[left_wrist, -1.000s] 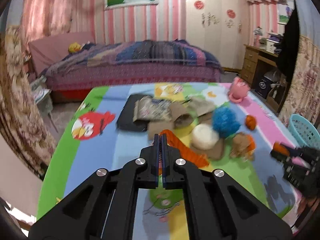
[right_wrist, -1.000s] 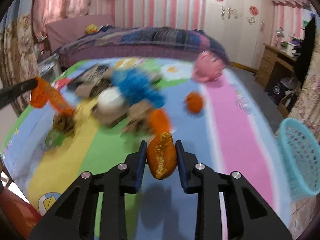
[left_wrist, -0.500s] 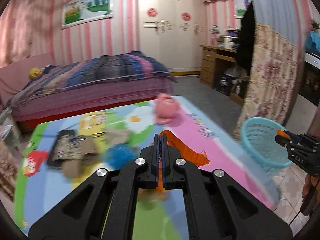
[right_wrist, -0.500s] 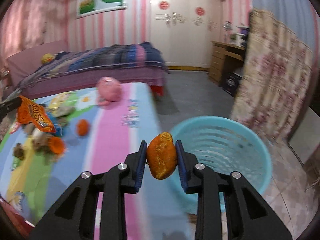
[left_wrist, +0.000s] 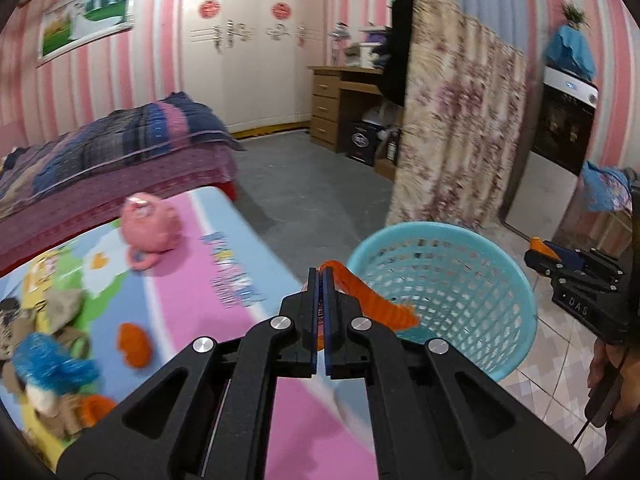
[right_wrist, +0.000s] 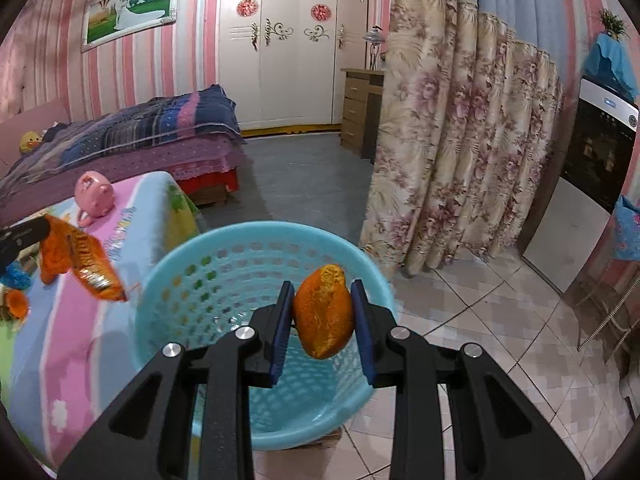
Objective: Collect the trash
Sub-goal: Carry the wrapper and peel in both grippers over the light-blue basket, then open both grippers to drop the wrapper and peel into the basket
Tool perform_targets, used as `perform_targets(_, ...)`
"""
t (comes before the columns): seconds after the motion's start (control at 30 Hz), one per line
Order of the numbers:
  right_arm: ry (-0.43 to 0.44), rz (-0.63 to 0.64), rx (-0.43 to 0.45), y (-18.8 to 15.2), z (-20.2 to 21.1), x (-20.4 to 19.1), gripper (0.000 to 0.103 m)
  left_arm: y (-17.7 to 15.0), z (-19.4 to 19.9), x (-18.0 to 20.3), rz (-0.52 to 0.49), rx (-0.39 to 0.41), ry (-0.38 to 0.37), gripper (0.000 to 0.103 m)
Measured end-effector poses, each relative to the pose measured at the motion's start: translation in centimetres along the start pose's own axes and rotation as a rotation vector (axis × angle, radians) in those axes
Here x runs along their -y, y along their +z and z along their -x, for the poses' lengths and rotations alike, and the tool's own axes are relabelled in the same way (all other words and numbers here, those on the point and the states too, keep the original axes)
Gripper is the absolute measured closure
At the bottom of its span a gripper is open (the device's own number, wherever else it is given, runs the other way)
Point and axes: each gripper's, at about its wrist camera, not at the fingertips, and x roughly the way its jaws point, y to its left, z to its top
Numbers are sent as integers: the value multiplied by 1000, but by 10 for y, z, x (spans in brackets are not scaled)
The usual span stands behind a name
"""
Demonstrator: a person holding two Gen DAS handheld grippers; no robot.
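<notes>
My right gripper (right_wrist: 322,294) is shut on a piece of orange peel (right_wrist: 323,316) and hangs over the open mouth of the light blue mesh basket (right_wrist: 168,280) on the tiled floor. My left gripper (left_wrist: 321,276) is shut on an orange snack wrapper (left_wrist: 370,300), held at the near left rim of the basket (left_wrist: 516,280). In the right wrist view the wrapper (right_wrist: 82,260) dangles from the left gripper's tip over the table's edge. The right gripper (left_wrist: 560,260) shows at the far side of the basket in the left wrist view.
A table with a colourful cartoon cloth (left_wrist: 224,280) bears a pink mug (left_wrist: 148,228), more orange peel (left_wrist: 134,344), a blue fluffy ball (left_wrist: 52,364) and paper scraps. A floral curtain (right_wrist: 460,160) hangs behind the basket. A bed (right_wrist: 140,136) lies beyond the table.
Both grippers have swung right from over the table to the blue basket, each keeping its hold. The peel has come over the basket's mouth and the wrapper to its rim.
</notes>
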Motion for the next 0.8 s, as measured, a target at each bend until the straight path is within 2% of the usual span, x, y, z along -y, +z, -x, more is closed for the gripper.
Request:
perform_targets(0.2,-7,-20,-29,-12,-15,10,73,-1,-36,31,-52,-46,-47,103)
perform_targets(0.3,-5,-24,-35,-14,-16,11,73,-1,-47,40,-73,-61,-80,99)
perform_targets(0.33,-4,-23,-35,-15,-16,10,73,-1,-49,41,-79,-65,-84,87)
perform_targets(0.37,-3,-22,-35,-15,-16,11,73,-1,-50,42,-84,-67,-83,64)
perform_targets(0.4,-2,-22,-34,-15,-16,10,73,-2,-49,41,-84,-58,-71,50)
perform_targets(0.43,-2,-22,-34,-16,-15,10,73,-2,-46,40,-82,-42,-60,30)
perform_targets(0.47,-2,-20,-33,-16,-15,9,73,-3,-43,38,-83,-25,-53,25)
perform_targets(0.57,-1,-20,-37,-19,-17,6,73,-3,-37,30,-97,-3,-12,19)
perform_targets(0.67,7,-23,-42,-22,-21,-1,73,-3,-29,12,-71,27,44,9)
perform_targets(0.8,18,-24,-50,-24,-31,-14,73,-4,-21,-18,-18,36,106,6)
